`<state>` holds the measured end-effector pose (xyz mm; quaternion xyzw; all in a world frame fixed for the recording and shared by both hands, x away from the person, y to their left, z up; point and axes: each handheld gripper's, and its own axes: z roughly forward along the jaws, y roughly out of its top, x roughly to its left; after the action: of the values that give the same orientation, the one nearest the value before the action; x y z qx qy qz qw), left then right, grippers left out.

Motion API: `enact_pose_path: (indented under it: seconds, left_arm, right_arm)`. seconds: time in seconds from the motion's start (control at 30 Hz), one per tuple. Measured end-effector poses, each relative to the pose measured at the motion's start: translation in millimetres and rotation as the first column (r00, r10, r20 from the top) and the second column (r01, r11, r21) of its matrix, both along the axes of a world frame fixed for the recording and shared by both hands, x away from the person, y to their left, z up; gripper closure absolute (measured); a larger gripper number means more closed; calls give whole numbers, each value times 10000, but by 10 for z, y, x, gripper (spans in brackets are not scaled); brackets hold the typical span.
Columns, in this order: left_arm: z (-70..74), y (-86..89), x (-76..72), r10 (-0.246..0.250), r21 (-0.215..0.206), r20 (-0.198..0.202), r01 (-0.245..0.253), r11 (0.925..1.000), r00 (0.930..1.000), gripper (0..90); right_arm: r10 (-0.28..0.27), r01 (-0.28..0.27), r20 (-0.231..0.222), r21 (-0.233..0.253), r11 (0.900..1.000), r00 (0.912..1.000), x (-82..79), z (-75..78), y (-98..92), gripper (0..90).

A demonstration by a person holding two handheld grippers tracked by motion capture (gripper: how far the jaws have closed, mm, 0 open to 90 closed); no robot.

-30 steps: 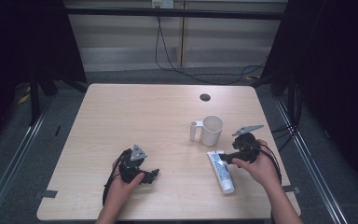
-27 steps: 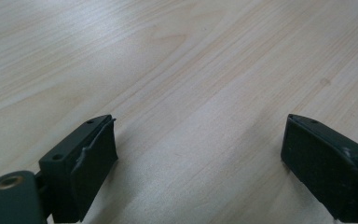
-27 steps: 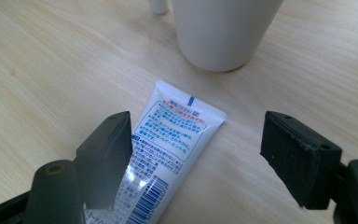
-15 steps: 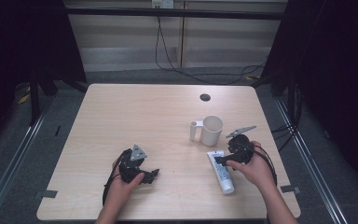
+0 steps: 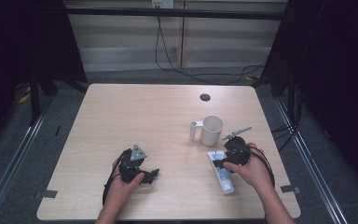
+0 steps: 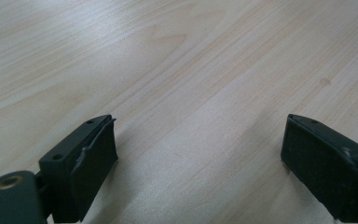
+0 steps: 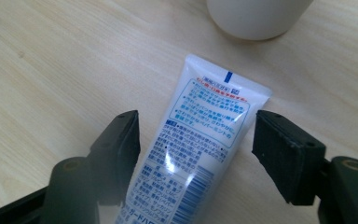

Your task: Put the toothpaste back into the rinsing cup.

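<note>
A white tube [image 5: 223, 173] [image 7: 200, 140] with blue print lies flat on the wooden table [image 5: 140, 116], its crimped end pointing toward a white mug [image 5: 209, 130] [image 7: 256, 16]. My right gripper [image 5: 220, 161] [image 7: 196, 149] is open, its jaws standing on either side of the tube's upper part without closing on it. My left gripper [image 5: 153, 174] [image 6: 198, 163] rests low over bare table at the front left, open, with nothing between its jaws.
A dark round grommet [image 5: 205, 97] sits in the table near the far edge. Cables hang along the wall behind. Dark curtains and metal rails flank the table on both sides.
My right gripper has moved left and down from beside the mug onto the tube, and its jaws now straddle it. The left gripper has stayed put.
</note>
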<state>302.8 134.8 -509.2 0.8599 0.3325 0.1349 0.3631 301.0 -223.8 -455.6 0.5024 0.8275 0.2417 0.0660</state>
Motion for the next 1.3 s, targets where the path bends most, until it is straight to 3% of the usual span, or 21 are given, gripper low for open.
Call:
enact_pose_path:
  seconds: [0.2, 0.33, 0.63, 0.8, 1.3]
  left_arm:
    - [0, 0, 0, 0, -1, 0, 0, 10000, 10000, 100]
    - [0, 0, 0, -2, 4, 0, 2, 10000, 10000, 100]
    - [-1, 0, 0, 3, -7, 5, -3, 10000, 10000, 100]
    - [0, 0, 0, -2, 3, 2, 2, 10000, 10000, 100]
    - [0, 0, 0, -4, 4, 1, 4, 10000, 10000, 100]
  right_arm:
    - [-81, 79, -247, -48, 10000, 9997, 9, -21, 30, 356]
    - [-332, 312, -555, -367, 9988, 9979, 20, -51, 62, 384]
    - [-605, 562, -654, -655, 9963, 9960, 32, -77, 103, 396]
    - [-937, 860, -951, -823, 9929, 9910, 51, -64, 132, 401]
    - [-1361, 1248, -1091, -1047, 9866, 9847, 67, -64, 167, 406]
